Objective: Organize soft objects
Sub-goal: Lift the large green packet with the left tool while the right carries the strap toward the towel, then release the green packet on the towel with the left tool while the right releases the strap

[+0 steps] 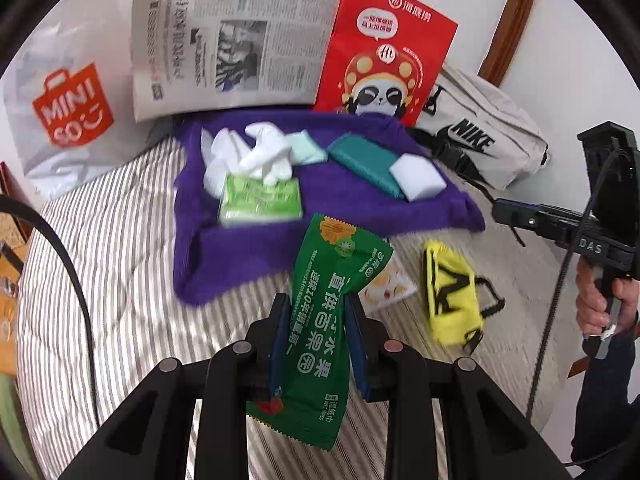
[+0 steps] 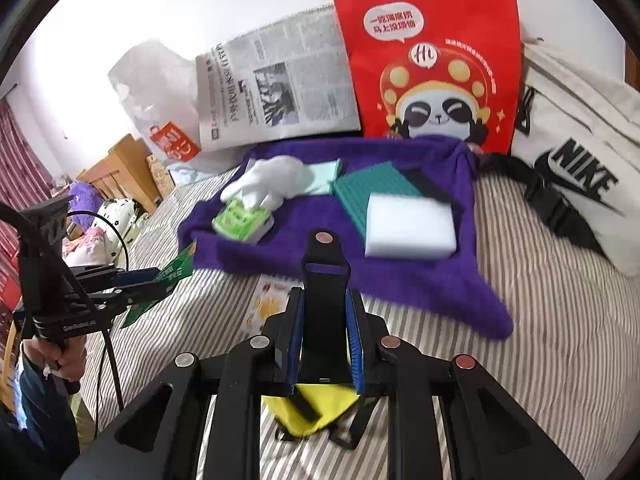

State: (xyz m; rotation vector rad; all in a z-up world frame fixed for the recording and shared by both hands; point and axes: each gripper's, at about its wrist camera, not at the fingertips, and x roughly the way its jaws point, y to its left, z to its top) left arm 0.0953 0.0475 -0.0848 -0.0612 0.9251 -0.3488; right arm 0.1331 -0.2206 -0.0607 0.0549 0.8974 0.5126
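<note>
Over striped bedding (image 1: 120, 240), left tongs (image 1: 316, 320) clamp green wipes packet (image 1: 320, 320), right tongs (image 2: 324, 320) yellow pouch (image 2: 312, 408)

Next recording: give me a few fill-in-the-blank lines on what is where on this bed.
1. The left gripper has its jaws shut on a ___ wet-wipes packet.
2. The white sponge block lies on the ___ towel.
3. The red paper bag shows a cartoon ___.
4. The yellow pouch lies off the towel, on the ___ bedsheet.

Missing words: green; purple; panda; striped.
</note>
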